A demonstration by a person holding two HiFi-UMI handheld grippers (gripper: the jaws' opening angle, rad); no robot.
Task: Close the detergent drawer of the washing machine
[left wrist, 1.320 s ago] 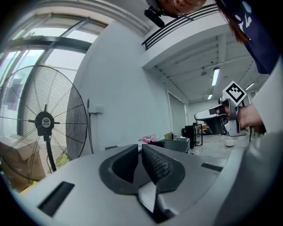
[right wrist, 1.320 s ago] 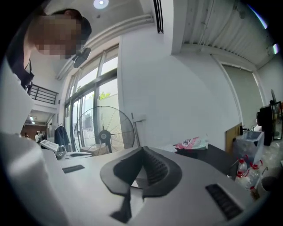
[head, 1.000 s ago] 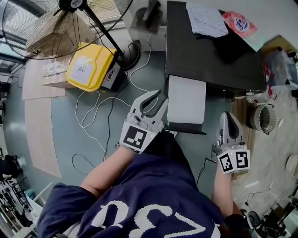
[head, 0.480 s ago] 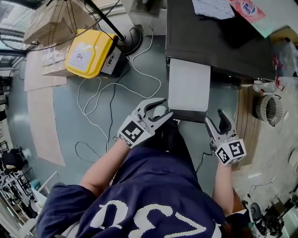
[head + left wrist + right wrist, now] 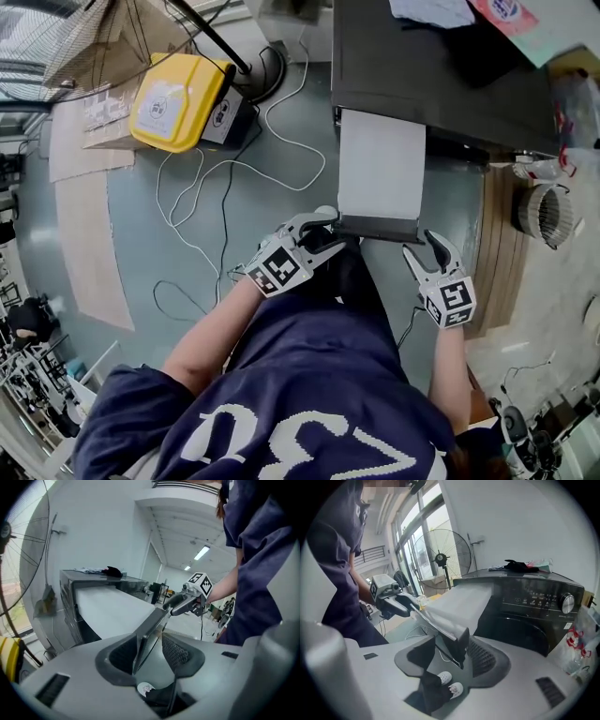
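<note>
Looks steeply down on the washing machine (image 5: 422, 84), its detergent drawer (image 5: 380, 169) pulled far out toward the person and ending in a dark front panel (image 5: 377, 227). Sets the left gripper (image 5: 328, 231) at the panel's left corner and the right gripper (image 5: 425, 249) at its right corner, both pairs of jaws standing apart after just opening. Places a corner of the panel between the pads of each gripper, with no visible squeeze from either. Leaves the drawer not yet pushed in. Finds the person's dark trousers (image 5: 342, 277) directly below the panel's front edge, between the two arms. Scatters white cables (image 5: 234, 173) over the grey floor (image 5: 136, 216) left of the drawer, with a yellow case (image 5: 178, 98) and a fan base (image 5: 270, 70) further off toward the machine's left side. Puts a wire basket (image 5: 544, 214) and a clear bottle (image 5: 532, 171) to the right of the drawer. Tops the machine with a pale cloth (image 5: 431, 9) and a red-and-white packet (image 5: 506, 9).
</note>
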